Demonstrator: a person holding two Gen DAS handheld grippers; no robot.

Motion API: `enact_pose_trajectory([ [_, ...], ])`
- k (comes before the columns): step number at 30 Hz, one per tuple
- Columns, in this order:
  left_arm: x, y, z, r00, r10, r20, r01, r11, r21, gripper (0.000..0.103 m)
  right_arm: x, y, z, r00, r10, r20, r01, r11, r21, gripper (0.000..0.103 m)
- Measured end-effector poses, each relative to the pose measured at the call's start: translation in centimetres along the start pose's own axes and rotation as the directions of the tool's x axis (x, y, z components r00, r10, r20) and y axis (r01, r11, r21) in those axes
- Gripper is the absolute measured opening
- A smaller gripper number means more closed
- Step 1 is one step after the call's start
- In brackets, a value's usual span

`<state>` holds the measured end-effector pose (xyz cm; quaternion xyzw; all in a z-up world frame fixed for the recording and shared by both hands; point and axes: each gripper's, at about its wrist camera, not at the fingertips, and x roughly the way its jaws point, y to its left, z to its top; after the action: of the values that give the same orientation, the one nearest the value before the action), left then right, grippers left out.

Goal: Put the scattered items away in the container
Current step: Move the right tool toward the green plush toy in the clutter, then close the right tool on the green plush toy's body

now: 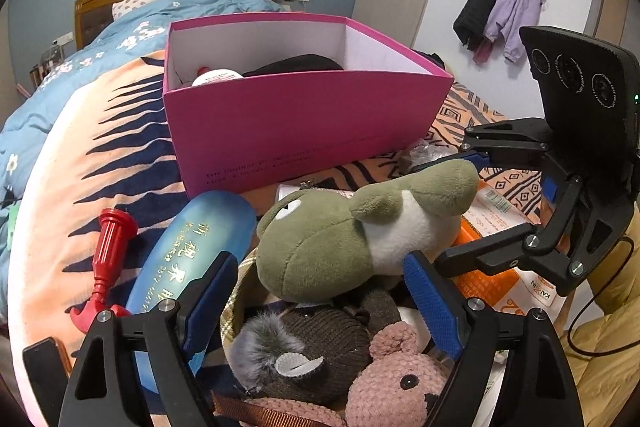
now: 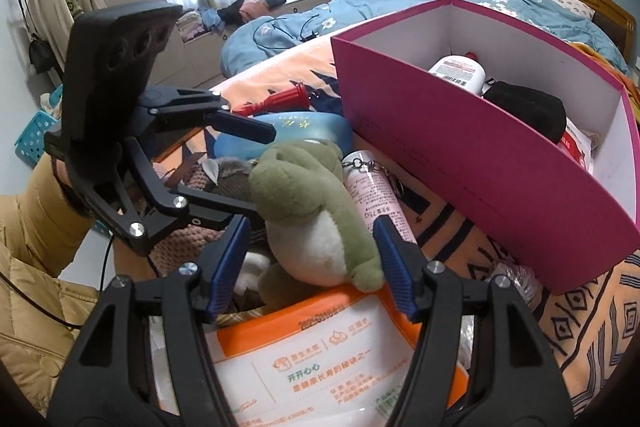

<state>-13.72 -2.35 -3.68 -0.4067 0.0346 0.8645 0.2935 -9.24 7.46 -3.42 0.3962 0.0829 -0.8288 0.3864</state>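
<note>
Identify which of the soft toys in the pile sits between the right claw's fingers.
The green plush frog with the white belly lies on top, between the open right claw. The pink crocheted toy and grey-brown knitted one lie underneath.

A green-and-white plush frog (image 1: 352, 239) lies near a pink box (image 1: 296, 115) with white inside, a red toy hammer (image 1: 106, 263), a blue case (image 1: 192, 259) and an orange blanket (image 1: 100, 147) striped navy.
</note>
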Motion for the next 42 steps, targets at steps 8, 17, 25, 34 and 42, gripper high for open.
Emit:
enact_pose_trajectory([
  [8,-0.4,0.9,0.0,1.0,-0.008,0.009,0.008,1.0,-0.01,0.087,0.4,-0.3,-0.1,1.0,-0.01,-0.017,0.011,1.0,0.016,0.065],
  [17,0.6,1.3,0.1,0.997,-0.066,-0.032,0.067,0.998,0.016,0.087,0.7,-0.7,0.1,1.0,-0.001,-0.021,0.002,1.0,0.022,0.065],
  [25,1.4,0.6,-0.1,0.989,-0.126,-0.077,0.13,0.991,0.043,0.087,0.7,-1.9,-0.1,0.998,0.062,0.0,-0.061,0.995,0.082,0.054],
  [34,0.6,2.2,0.8,0.983,-0.181,-0.011,0.18,0.983,-0.028,0.085,-0.4,-3.3,0.3,0.988,0.139,0.073,-0.15,0.974,0.172,0.052],
  [42,-0.1,2.0,0.6,0.979,-0.203,0.006,0.203,0.979,-0.019,0.066,-1.0,-5.4,0.2,0.963,0.23,0.141,-0.261,0.927,0.271,0.052],
])
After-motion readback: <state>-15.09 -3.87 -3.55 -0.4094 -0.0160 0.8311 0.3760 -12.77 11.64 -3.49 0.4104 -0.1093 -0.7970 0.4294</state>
